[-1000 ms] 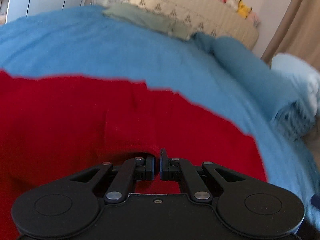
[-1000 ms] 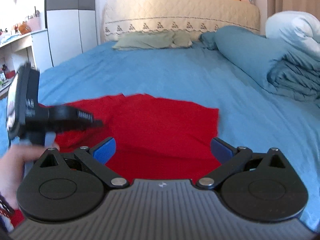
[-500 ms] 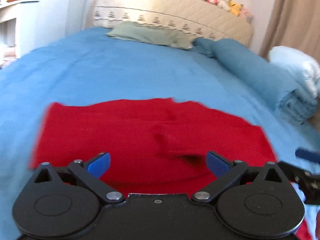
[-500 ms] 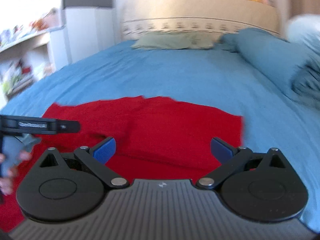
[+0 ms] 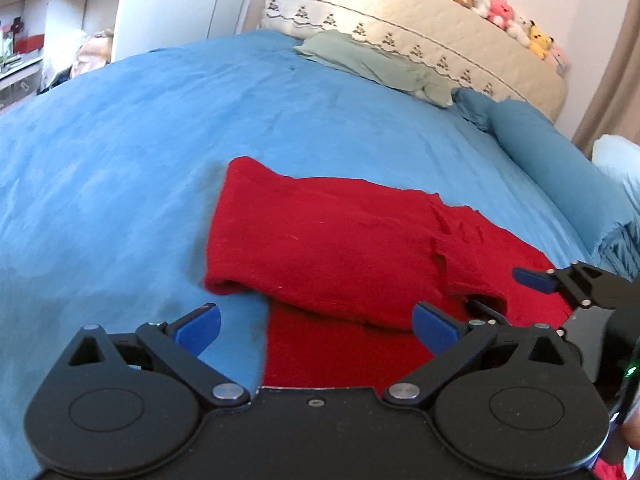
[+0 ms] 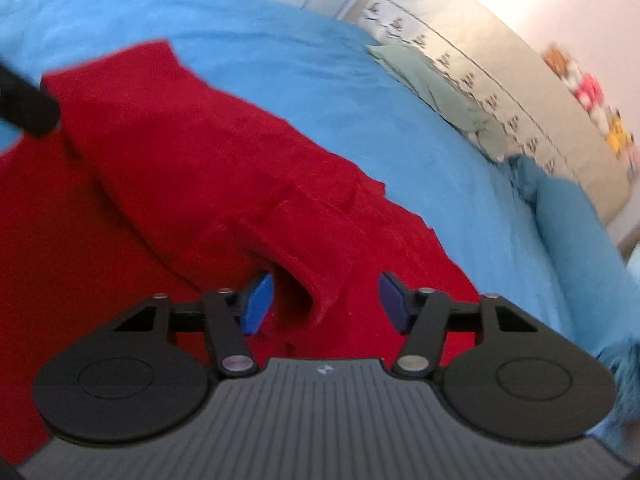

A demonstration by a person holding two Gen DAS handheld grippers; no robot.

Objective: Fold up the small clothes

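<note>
A red knitted garment [image 5: 332, 248] lies folded over on the blue bed cover [image 5: 160, 140], its sleeve part doubled across the body. My left gripper [image 5: 316, 328] hovers over the garment's near left edge, open wide with nothing between its blue pads. In the left wrist view my right gripper [image 5: 508, 292] reaches in at the garment's right side. In the right wrist view the right gripper [image 6: 326, 302] is tilted and its jaws are closing, with a raised fold of the red garment [image 6: 200, 168] between the pads, which are not pressing on it. A black finger of the left gripper [image 6: 24, 108] shows at far left.
A green pillow [image 5: 376, 64] lies against the quilted headboard [image 5: 420, 28], which has plush toys [image 5: 500, 12] on top. A rolled blue duvet [image 5: 560, 180] runs along the bed's right side. Shelves and a wardrobe [image 5: 80, 40] stand at the left.
My left gripper let go of the red cloth, opened wide and drew back to the left. My right gripper rolled, dropped to the folded edge, and its jaws narrowed around it.
</note>
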